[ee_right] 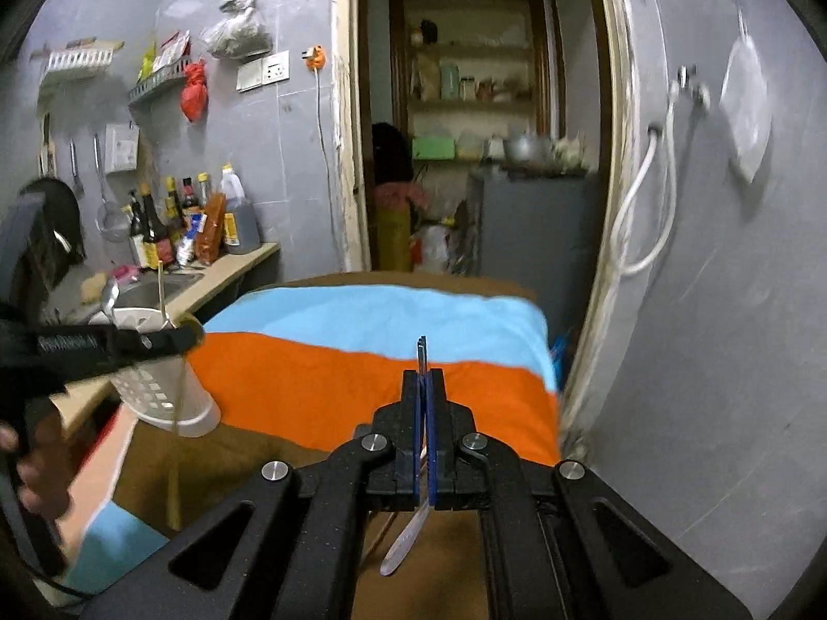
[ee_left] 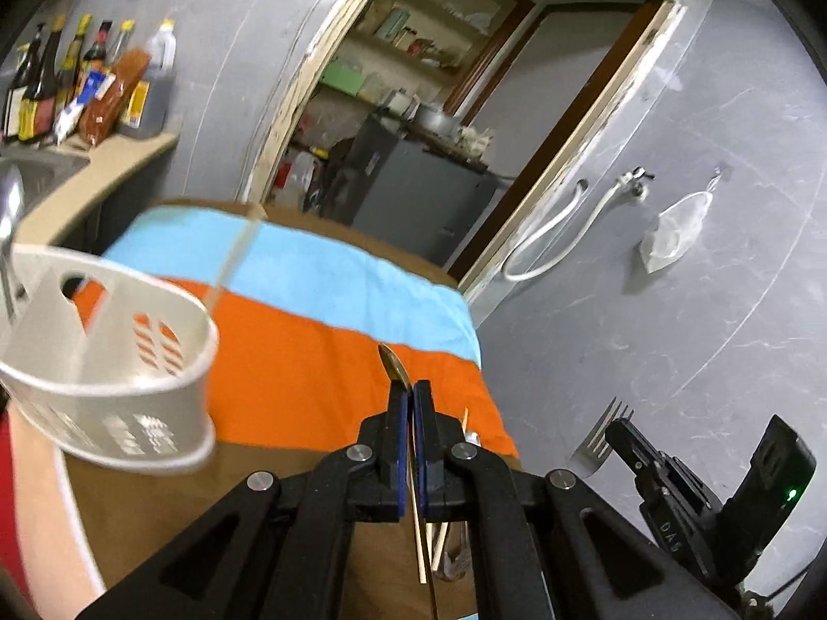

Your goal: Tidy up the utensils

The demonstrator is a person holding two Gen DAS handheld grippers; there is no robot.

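Left tool [ee_left: 408,398] clenched on spoon [ee_left: 391,363], right tool [ee_right: 425,380] clenched on fork [ee_right: 422,352], white caddy [ee_left: 111,361] nearby

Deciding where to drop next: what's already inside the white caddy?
The white caddy holds a metal spoon at its far left and a chopstick standing near the middle divider. Its walls hide the bottom, so anything lying low is unseen.
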